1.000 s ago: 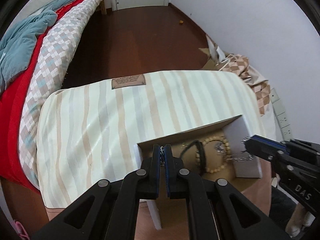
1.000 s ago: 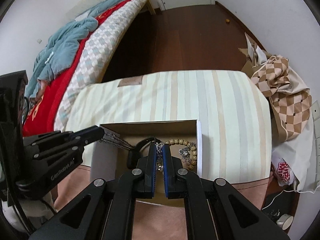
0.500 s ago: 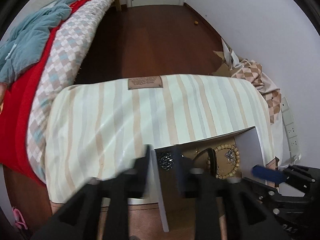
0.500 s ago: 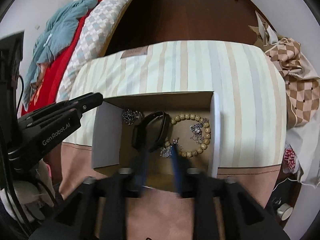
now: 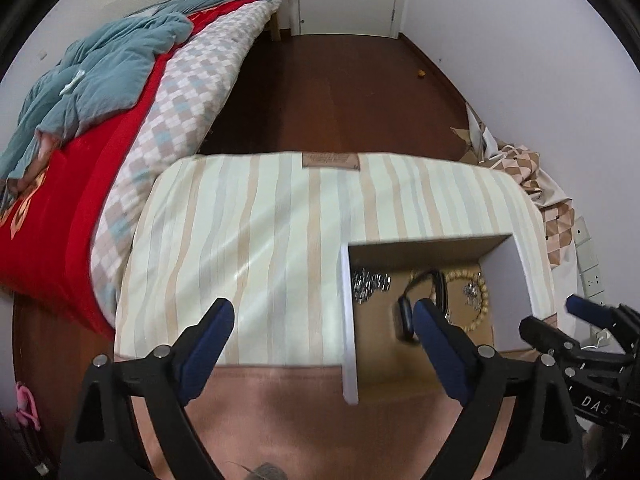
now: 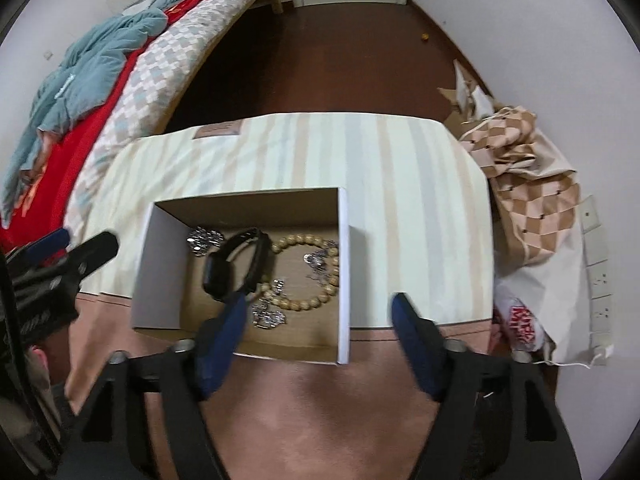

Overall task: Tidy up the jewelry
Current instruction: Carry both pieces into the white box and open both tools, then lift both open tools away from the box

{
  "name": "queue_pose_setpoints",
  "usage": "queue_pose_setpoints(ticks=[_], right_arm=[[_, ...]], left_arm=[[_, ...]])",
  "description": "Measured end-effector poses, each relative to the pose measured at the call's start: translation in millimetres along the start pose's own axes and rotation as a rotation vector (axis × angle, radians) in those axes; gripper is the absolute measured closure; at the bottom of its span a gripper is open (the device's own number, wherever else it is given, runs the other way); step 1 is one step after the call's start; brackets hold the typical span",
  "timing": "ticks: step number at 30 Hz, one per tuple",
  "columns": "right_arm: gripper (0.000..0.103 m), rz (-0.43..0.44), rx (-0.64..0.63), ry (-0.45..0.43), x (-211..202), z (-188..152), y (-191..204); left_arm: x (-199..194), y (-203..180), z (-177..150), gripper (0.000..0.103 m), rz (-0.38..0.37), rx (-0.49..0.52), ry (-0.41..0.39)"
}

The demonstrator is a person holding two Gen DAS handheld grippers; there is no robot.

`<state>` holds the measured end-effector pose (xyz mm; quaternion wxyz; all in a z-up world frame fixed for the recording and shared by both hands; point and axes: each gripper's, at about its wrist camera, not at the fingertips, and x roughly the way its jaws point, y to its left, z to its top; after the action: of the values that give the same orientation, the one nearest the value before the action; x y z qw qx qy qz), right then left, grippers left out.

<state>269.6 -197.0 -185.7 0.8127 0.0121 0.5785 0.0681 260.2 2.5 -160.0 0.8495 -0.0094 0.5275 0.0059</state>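
An open cardboard box [image 6: 164, 280] sits on the striped cushion top [image 6: 400, 184] near its front edge. Inside lie a black watch [image 6: 232, 264], a wooden bead bracelet [image 6: 316, 300], a silver chain [image 6: 204, 238] and small silver pieces [image 6: 268, 314]. The box also shows in the left wrist view [image 5: 348, 320], with the watch [image 5: 424, 292] and beads [image 5: 480, 304] in it. My left gripper [image 5: 324, 320] is open and empty above the box's left wall. My right gripper [image 6: 320, 312] is open and empty above the box's right part.
A bed with red cover and teal blanket [image 5: 100, 72] stands at the left. Dark wooden floor [image 5: 340, 92] lies beyond the cushion. A checkered cloth and bags [image 6: 528, 184] are piled at the right by the wall. Wall sockets [image 6: 598, 272] are at the right.
Both grippers were shut a second ago and are now open. Both have pulled up and back from the box. A silver chain now lies in the box's left part.
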Motion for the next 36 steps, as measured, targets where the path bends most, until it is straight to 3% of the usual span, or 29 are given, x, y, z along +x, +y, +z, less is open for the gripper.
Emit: queue_pose_setpoints(ticks=[3, 5, 20, 36], right_arm=[[0.006, -0.045, -0.006, -0.017, 0, -6, 3], [0.003, -0.083, -0.008, -0.036, -3, -10, 3], [0.002, -0.146, 0.007, -0.128, -42, -35, 2], [0.002, -0.162, 0.007, -0.319, -143, -96, 12]], left_arm=[[0, -2, -12, 0.003, 0.032, -0.001, 0.000], [-3, -4, -19, 0.001, 0.044, 0.001, -0.015], [-40, -15, -45, 0.001, 0.070, -0.004, -0.075], [-143, -27, -98, 0.001, 0.061, -0.013, -0.230]])
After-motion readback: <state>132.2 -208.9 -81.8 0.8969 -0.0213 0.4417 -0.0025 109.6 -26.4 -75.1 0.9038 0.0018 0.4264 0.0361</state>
